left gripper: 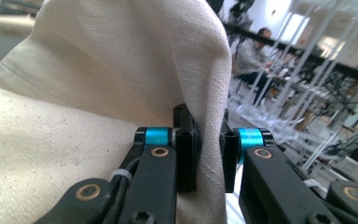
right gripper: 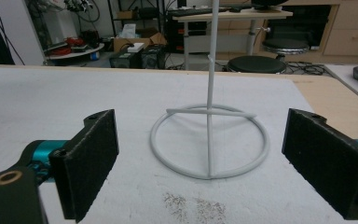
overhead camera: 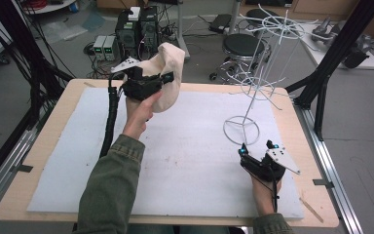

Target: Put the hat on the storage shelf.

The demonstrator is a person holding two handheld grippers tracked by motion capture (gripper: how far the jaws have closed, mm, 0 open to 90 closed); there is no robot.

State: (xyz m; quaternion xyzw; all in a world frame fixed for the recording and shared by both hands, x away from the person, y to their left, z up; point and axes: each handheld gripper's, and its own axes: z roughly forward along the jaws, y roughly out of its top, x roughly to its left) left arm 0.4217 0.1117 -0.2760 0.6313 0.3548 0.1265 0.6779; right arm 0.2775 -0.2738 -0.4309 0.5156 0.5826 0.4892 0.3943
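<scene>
Grey foam matting (overhead camera: 185,161) covers the wooden table (overhead camera: 39,146), with cluttered lab floor, a black stool (overhead camera: 243,46) and computer boxes (overhead camera: 136,29) beyond. At about eleven o'clock from the table's middle we see the left gripper (overhead camera: 168,77) lifted off the mat, its jaws clenched on a fold of cream cloth (left gripper: 98,84), possibly a bag, which bunches above and around them. At about four o'clock the right gripper (overhead camera: 257,147) rests low with jaws spread wide, pointing at the ring base of a white wire rack (right gripper: 209,140) standing just beyond its tips
</scene>
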